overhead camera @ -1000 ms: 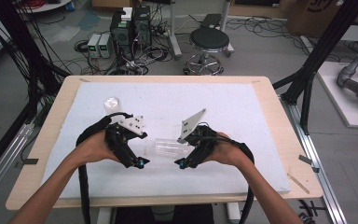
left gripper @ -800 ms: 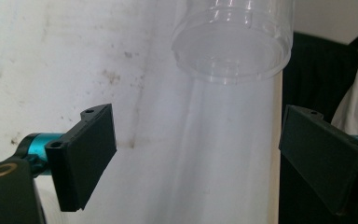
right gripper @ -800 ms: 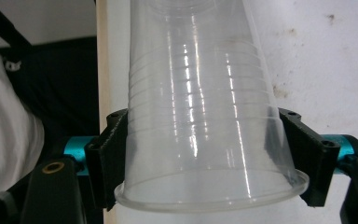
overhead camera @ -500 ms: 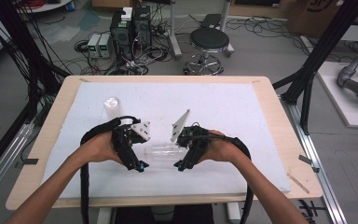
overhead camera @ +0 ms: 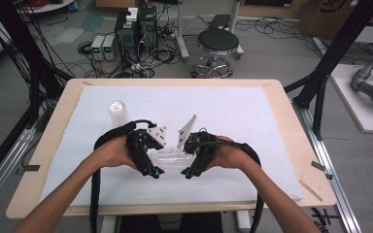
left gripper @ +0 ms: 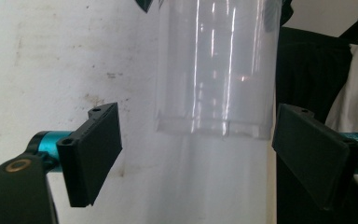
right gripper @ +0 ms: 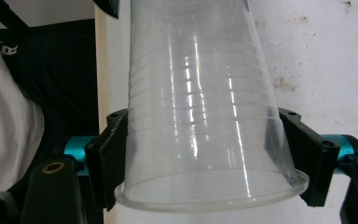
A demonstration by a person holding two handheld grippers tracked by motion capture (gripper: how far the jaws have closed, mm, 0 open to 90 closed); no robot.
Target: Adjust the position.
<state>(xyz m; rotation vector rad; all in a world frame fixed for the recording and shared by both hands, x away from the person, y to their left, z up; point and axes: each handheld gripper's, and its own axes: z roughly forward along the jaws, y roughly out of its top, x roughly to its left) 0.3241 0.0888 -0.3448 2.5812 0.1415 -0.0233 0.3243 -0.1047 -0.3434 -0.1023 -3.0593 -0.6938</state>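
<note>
— Gripping anything, the right gripper point(overhead camera: 190, 171)?
— Yes, clamped on the clear cup point(right gripper: 205, 140) near its rim, held sideways above the white mat point(overhead camera: 252, 116)
— And the left gripper point(overhead camera: 156, 171)?
— Jaws closing around the cup's base, not touching; another cup point(overhead camera: 117, 112) stands farther back

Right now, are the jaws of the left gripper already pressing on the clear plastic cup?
No. In the left gripper view the left gripper has a gap on both sides of the clear cup.
</note>
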